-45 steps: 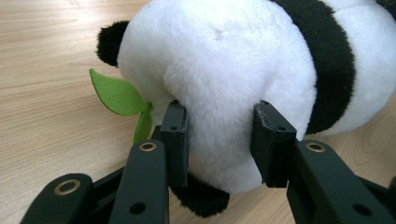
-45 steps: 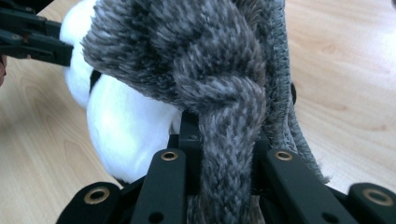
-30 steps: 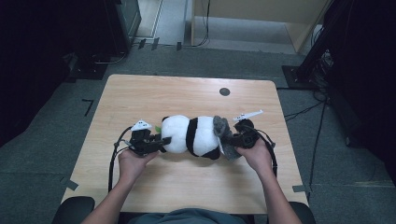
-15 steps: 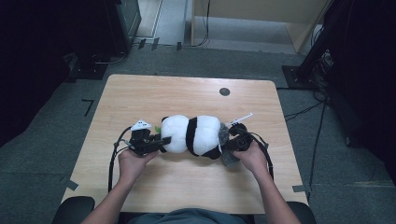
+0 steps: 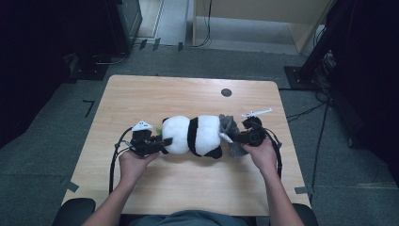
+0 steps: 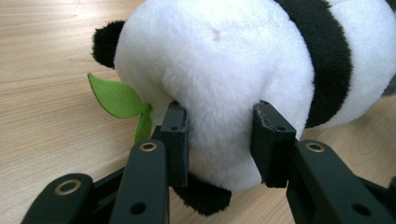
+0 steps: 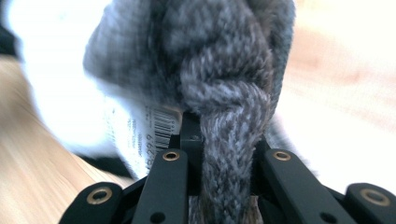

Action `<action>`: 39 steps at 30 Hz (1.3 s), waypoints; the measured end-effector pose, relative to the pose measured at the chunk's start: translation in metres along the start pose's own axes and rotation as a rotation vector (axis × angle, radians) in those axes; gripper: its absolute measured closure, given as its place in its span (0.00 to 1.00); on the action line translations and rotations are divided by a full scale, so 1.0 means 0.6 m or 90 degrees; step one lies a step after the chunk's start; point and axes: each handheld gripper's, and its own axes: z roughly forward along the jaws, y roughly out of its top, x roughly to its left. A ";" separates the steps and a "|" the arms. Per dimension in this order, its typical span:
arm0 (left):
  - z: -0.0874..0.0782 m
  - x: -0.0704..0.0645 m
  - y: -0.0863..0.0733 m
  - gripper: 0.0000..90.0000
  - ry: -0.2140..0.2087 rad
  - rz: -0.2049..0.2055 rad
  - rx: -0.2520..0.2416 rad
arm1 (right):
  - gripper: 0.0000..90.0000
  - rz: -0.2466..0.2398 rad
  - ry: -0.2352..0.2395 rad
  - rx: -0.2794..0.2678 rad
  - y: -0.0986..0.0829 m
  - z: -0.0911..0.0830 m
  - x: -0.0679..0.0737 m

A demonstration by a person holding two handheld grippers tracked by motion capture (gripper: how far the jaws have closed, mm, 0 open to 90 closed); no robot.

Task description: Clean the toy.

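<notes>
A black-and-white plush panda (image 5: 193,135) lies on its side on the wooden table (image 5: 188,94). My left gripper (image 5: 162,141) is shut on its white head end, and in the left gripper view the jaws pinch the fur (image 6: 219,140) beside a green felt leaf (image 6: 116,98). At the panda's other end sits a grey knitted garment (image 5: 229,129). My right gripper (image 5: 233,138) is shut on a thick fold of that grey knit (image 7: 224,130); a white barcode tag (image 7: 154,128) hangs beside it.
A small black round mark (image 5: 226,92) sits near the table's far edge. Dark equipment stands on the floor beyond the table (image 5: 122,23), and cables run along the right side (image 5: 320,136).
My right gripper drew inward toward the panda and then eased back to the right with the grey knit in it. The left gripper and the panda's head stayed put.
</notes>
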 end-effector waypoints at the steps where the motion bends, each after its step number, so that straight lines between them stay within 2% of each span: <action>1: 0.000 0.000 0.000 0.69 0.000 0.000 0.000 | 0.87 -0.004 0.001 -0.016 0.004 -0.008 0.004; 6: 0.000 -0.001 0.000 0.69 0.002 0.000 -0.002 | 0.87 -0.052 0.012 -0.076 0.033 -0.045 0.047; 9: 0.000 -0.001 0.000 0.69 0.003 0.002 -0.003 | 0.87 -0.089 0.026 -0.085 0.049 -0.047 0.082; 13: 0.000 -0.001 0.000 0.69 0.002 0.000 -0.002 | 0.87 -0.140 0.046 -0.065 0.065 -0.027 0.134; 16: 0.000 0.000 0.001 0.68 0.002 0.001 -0.002 | 0.87 -0.173 0.054 -0.049 0.075 -0.006 0.164; 21: 0.000 -0.001 0.001 0.68 0.002 0.001 -0.002 | 0.87 -0.196 0.073 -0.030 0.092 0.033 0.198; 28: 0.000 0.000 0.001 0.67 0.000 0.000 -0.005 | 0.87 -0.211 0.085 -0.007 0.111 0.092 0.234; 33: 0.001 0.003 0.000 0.65 0.004 0.001 -0.001 | 0.87 -0.205 0.084 0.018 0.108 0.130 0.243; 35: 0.001 0.004 -0.001 0.63 0.003 -0.002 0.000 | 0.87 -0.200 0.089 0.014 0.103 0.134 0.243; 39: 0.004 0.008 -0.002 0.53 0.001 -0.006 0.003 | 0.87 -0.205 0.092 0.009 0.096 0.131 0.241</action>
